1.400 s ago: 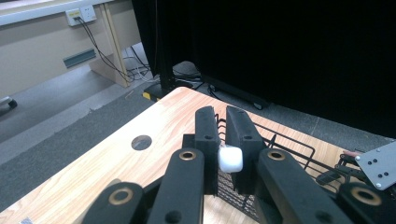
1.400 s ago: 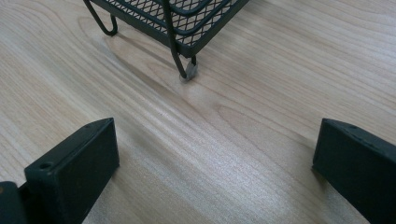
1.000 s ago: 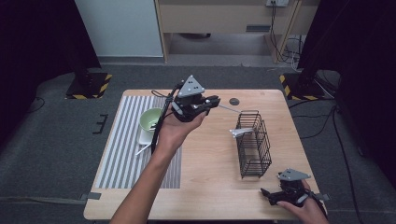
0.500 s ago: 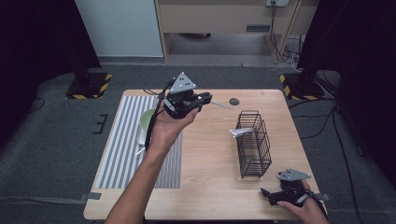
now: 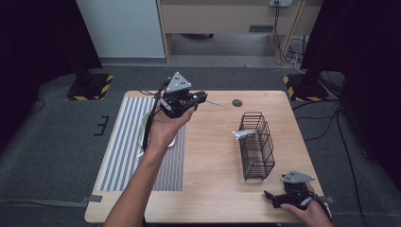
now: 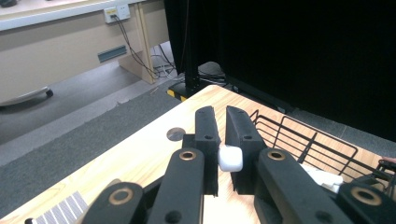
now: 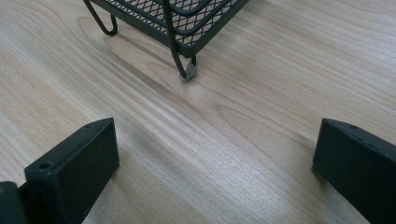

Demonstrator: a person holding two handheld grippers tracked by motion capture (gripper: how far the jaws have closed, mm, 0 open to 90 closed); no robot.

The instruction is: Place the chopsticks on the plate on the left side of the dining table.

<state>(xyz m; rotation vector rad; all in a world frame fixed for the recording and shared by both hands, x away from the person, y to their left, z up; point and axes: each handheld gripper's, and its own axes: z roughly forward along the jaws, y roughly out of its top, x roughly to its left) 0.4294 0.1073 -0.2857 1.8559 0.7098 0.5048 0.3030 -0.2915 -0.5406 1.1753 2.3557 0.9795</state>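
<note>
High view: I'm holding the left gripper (image 5: pixel 202 98) up over the far left part of the wooden table (image 5: pixel 208 189), above the edge of the striped mat (image 5: pixel 123 151). Its jaws are pinching shut on a thin utensil (image 5: pixel 215 103) with a white handle; the silvery end is sticking out to the right, toward the small round hole (image 5: pixel 237 102) in the tabletop. I can't tell what kind of utensil it is. Something pale green (image 5: pixel 143 122) is peeking out from behind my left hand (image 5: pixel 165 125), mostly hidden. The black wire basket (image 5: pixel 257 145) is standing right of centre, well apart from the left gripper, with another white-handled utensil (image 5: pixel 243 134) poking out over its left rim. I'm resting the right gripper (image 5: pixel 270 197) at the near right corner of the table, near the basket's near end, jaws spread, nothing between them.

Left gripper view: the two black jaws are standing nearly together, squeezing the white handle end (image 6: pixel 230 158) of the utensil between them. Past them the round hole (image 6: pixel 175 134) is sitting in the table, and the wire basket (image 6: pixel 308 142) is lying off to the right with something white (image 6: pixel 327 178) in it.

Right gripper view: the jaws are sitting wide apart, low over the bare wood (image 7: pixel 224 140), gripping nothing. One corner of the basket (image 7: pixel 187 23) and its foot (image 7: pixel 189 71) are showing just ahead, apart from the jaws.
</note>
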